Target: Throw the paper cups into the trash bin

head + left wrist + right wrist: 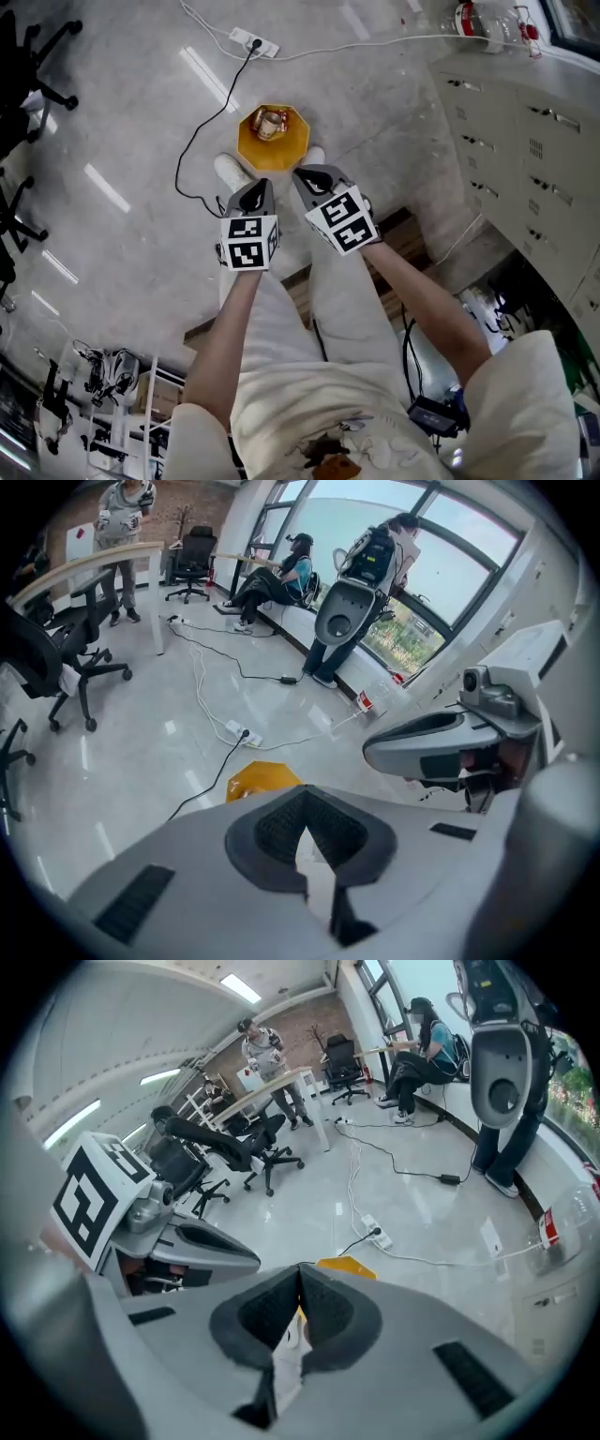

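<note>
A yellow octagonal trash bin stands on the grey floor just beyond the person's white shoes, with crumpled paper cups lying inside it. My left gripper and right gripper hover side by side above the legs, both pointing toward the bin. Each one is shut with nothing between its pads. In the left gripper view the bin peeks over the closed left gripper. In the right gripper view the bin shows just past the closed right gripper.
A white power strip with black and white cables lies on the floor behind the bin. Grey drawer cabinets line the right side. Black office chairs stand at the left. People stand and sit near the windows.
</note>
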Available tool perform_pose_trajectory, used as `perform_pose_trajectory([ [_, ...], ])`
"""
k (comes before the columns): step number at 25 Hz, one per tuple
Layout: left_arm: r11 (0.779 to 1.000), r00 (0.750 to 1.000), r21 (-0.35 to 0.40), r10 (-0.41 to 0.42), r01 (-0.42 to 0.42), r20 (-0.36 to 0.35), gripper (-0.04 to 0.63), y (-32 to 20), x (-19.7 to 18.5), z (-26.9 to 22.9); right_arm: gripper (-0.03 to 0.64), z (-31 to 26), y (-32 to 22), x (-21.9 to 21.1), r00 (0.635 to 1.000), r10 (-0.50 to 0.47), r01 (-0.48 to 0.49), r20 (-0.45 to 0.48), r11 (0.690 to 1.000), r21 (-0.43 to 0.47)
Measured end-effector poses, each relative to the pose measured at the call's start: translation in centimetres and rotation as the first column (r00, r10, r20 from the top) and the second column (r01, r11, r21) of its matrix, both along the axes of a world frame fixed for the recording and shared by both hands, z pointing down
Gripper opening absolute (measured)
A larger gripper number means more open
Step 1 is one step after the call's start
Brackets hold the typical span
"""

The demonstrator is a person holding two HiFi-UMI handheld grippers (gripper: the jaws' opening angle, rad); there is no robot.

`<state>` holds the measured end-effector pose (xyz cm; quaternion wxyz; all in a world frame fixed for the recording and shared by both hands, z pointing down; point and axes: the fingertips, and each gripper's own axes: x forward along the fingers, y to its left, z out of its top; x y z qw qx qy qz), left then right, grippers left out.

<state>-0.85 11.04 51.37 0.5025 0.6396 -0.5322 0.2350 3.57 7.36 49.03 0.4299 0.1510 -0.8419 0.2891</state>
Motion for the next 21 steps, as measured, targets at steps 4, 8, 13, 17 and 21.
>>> perform_pose_trajectory([
  [4, 0.999, 0.999, 0.028, -0.025, 0.026, -0.029, 0.005, 0.5, 0.0, -2.1, 0.008, -2.3, -0.2, 0.1, 0.999, -0.02, 0.018, 0.039, 0.999, 0.039],
  [8, 0.999, 0.999, 0.025, -0.028, 0.029, -0.035, 0.005, 0.9, -0.8, 10.9, 0.008, 11.9, 0.0, -0.9, 0.993, -0.078, 0.074, 0.09, 0.996, 0.045],
  [13, 0.997, 0.999, 0.07, -0.01, 0.013, -0.041, 0.005, 0.4, -1.2, 7.0, 0.008, 8.6, -0.8, -1.0, 0.986, -0.105, 0.098, 0.129, 0.993, 0.06],
  [17, 0.991, 1.0, 0.132, -0.007, 0.011, -0.029, 0.005, -0.8, -1.8, 6.5, 0.008, 8.3, -0.8, 0.4, 0.98, -0.096, 0.084, 0.175, 0.994, 0.073],
  [21, 0.977, 0.999, 0.206, -0.042, 0.046, -0.025, 0.005, -1.1, -3.4, 13.9, 0.008, 16.6, 1.0, 0.9, 0.968, -0.12, 0.107, 0.219, 0.992, 0.069],
])
